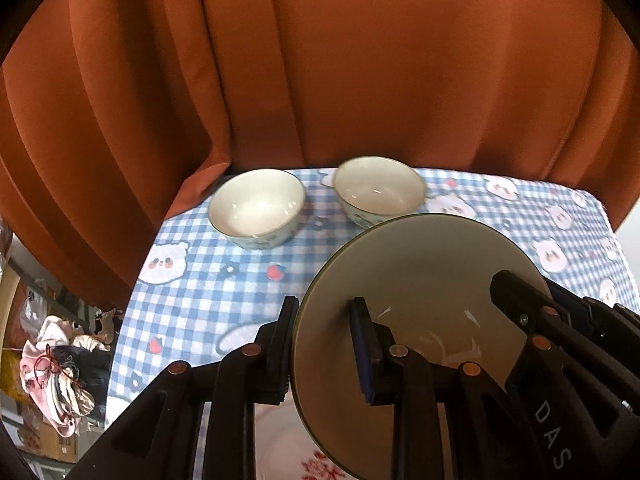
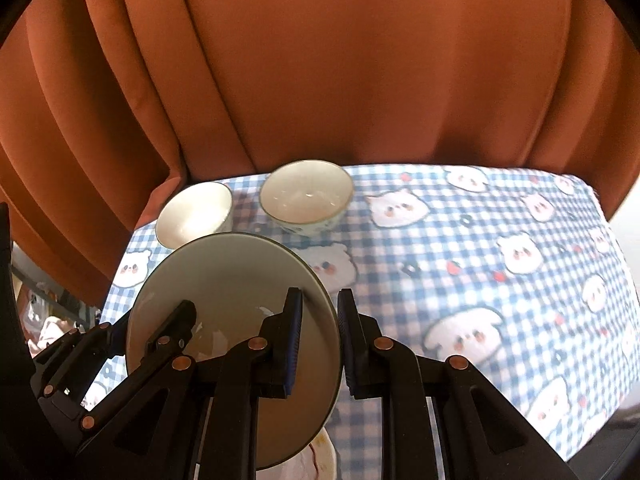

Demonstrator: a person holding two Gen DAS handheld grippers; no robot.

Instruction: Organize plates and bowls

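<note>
A large pale bowl [image 1: 420,264] with a dark rim hangs tilted above the table, held from both sides. My left gripper [image 1: 326,348] is shut on its left rim, one pad inside and one outside. On the opposite rim my right gripper [image 2: 320,344] is shut the same way. Each view also shows the other gripper across the bowl [image 2: 228,276]. Two small white bowls stand at the back of the table, one to the left [image 1: 256,208] [image 2: 194,214] and one to the right [image 1: 378,190] [image 2: 306,196]. Under the held bowl lies a white plate [image 1: 288,452] with a red pattern, mostly hidden.
The table wears a blue checked cloth [image 2: 480,240] printed with bears, and its right half carries no dishes. An orange curtain [image 1: 360,60] hangs right behind the table. Bundled clothes and boxes [image 1: 60,368] lie on the floor past the left edge.
</note>
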